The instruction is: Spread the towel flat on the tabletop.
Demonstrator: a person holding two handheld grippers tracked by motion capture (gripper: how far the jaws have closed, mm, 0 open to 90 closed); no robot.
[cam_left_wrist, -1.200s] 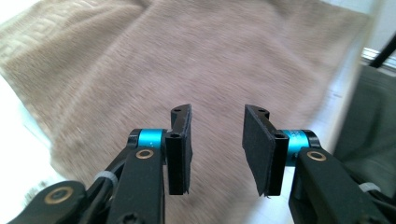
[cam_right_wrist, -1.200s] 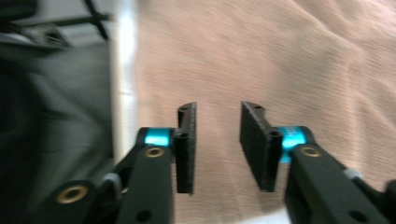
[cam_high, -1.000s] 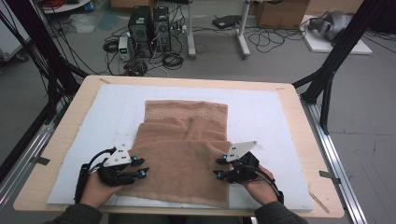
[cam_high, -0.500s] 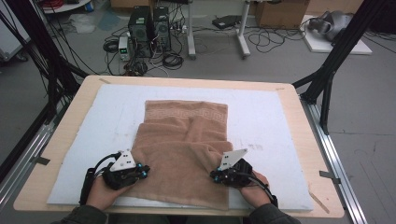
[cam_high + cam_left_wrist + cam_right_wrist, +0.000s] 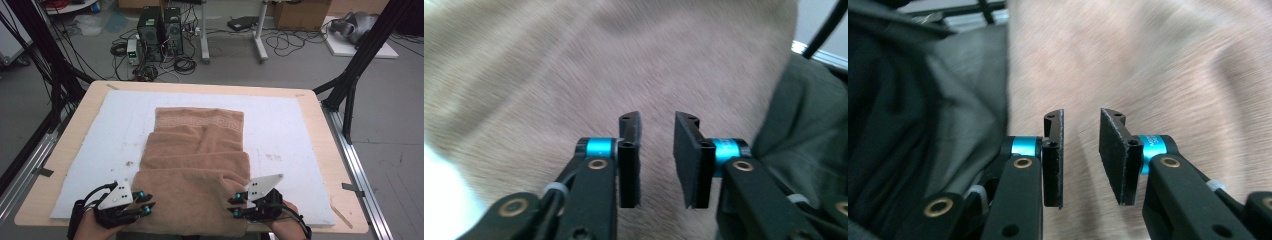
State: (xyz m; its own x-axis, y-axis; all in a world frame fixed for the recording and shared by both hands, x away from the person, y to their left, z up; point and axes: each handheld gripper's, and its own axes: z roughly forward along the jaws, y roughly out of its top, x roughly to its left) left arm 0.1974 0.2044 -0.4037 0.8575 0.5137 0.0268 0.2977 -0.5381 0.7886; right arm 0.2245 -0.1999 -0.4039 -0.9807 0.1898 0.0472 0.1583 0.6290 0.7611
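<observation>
A tan towel [image 5: 197,165] lies in loose folds down the middle of the white mat [image 5: 285,130], and its near end reaches the table's front edge. My left gripper [image 5: 148,208] sits at the towel's near left corner and my right gripper [image 5: 233,206] at its near right corner, both pointing inward. In the left gripper view the left gripper [image 5: 657,120] stands open a little over the towel [image 5: 574,75], with nothing between the pads. The right gripper [image 5: 1081,116] matches it above the towel [image 5: 1173,65]. Both pairs of jaws have just been opening.
The wooden table [image 5: 325,115] carries the mat; black frame posts [image 5: 360,65] stand at the back right and back left. Computers and cables [image 5: 160,30] lie on the floor beyond. Dark green clothing [image 5: 913,100] of the person is close beside the jaws.
Both hands have drawn back toward the table's front edge. The towel's near part has come nearer with them and shows more folds. Both grippers have let go of the towel.
</observation>
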